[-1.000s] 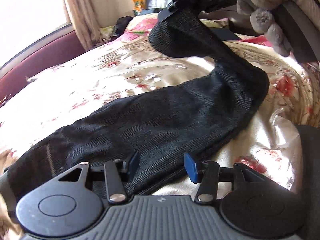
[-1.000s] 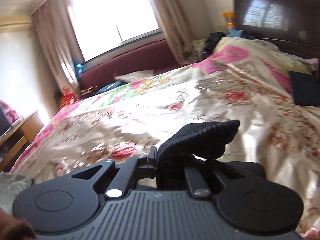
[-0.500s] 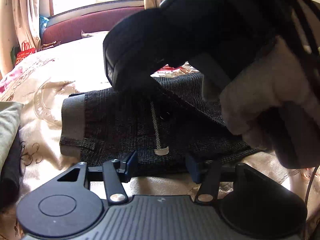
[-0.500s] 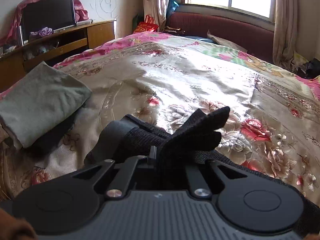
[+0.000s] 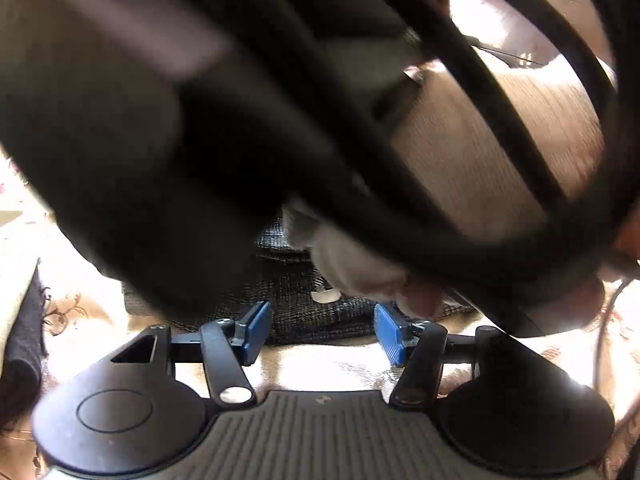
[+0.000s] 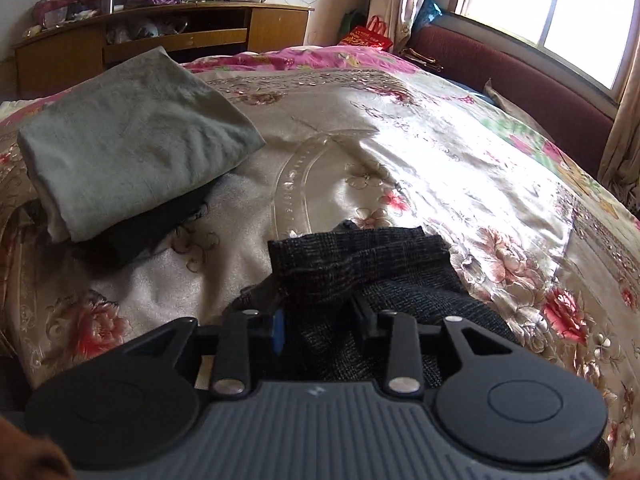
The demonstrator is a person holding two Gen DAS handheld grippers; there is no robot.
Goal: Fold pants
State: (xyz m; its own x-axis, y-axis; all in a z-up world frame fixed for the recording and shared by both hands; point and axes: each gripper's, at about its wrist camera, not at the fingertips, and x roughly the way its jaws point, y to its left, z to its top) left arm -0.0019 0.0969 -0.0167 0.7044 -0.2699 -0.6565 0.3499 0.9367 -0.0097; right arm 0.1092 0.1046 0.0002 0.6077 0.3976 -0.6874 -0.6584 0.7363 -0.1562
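The dark checked pants (image 6: 360,256) lie folded over on the flowered bedspread (image 6: 440,140), the leg end resting on top. My right gripper (image 6: 322,324) sits low over that end. Its jaws are opening, the cloth still lies loose between them, and the blue pad (image 6: 279,330) stands off it. In the left wrist view only a strip of the pants (image 5: 304,304) shows below the gloved hand (image 5: 352,268) and the other gripper's body (image 5: 140,128). My left gripper (image 5: 322,332) is opening at the pants' near edge, with nothing pinched.
A folded grey-green garment (image 6: 132,136) lies on a dark cloth (image 6: 160,228) at the bed's left. Behind stand a wooden cabinet (image 6: 160,40) and a dark red bench (image 6: 520,80) under the window. A black cable (image 5: 500,128) crosses the left wrist view.
The right gripper carried the leg end across and down onto the pants, then its jaws parted. In the left wrist view the other hand's gripper swung in close and now hides most of the bed.
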